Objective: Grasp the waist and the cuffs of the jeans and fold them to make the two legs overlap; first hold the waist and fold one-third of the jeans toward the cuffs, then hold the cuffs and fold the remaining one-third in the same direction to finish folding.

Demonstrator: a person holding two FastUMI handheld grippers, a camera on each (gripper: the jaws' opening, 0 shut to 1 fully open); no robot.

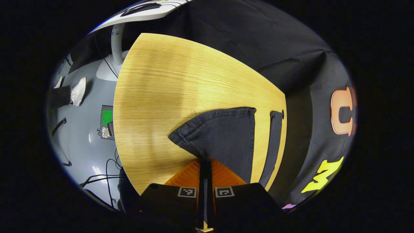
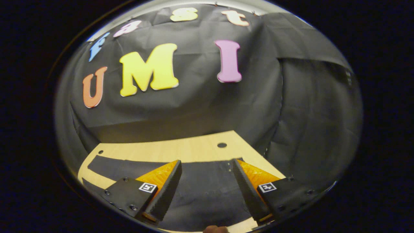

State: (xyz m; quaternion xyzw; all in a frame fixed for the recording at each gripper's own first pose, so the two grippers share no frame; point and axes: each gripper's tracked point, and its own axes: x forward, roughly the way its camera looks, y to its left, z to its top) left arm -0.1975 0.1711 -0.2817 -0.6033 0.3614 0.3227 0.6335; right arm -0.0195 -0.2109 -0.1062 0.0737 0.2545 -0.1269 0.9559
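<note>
The dark jeans (image 1: 223, 136) lie on the light wooden table (image 1: 168, 84). In the left gripper view one hemmed leg end is lifted and fans out from my left gripper (image 1: 204, 160), which is shut on the fabric. A second narrow strip of the jeans (image 1: 275, 142) runs along the table's right edge. In the right gripper view my right gripper (image 2: 206, 161) is open, its fingers spread wide just above the jeans (image 2: 203, 191), which lie flat across the table (image 2: 181, 149). Nothing sits between its fingers.
A round hole (image 2: 222, 145) marks the table near its far edge. Left of the table is grey floor with a person's white shoe (image 1: 78, 91), a small device (image 1: 107, 122), loose cables (image 1: 106, 174) and a white stand base (image 1: 110, 68). Black cloth walls close off the far sides.
</note>
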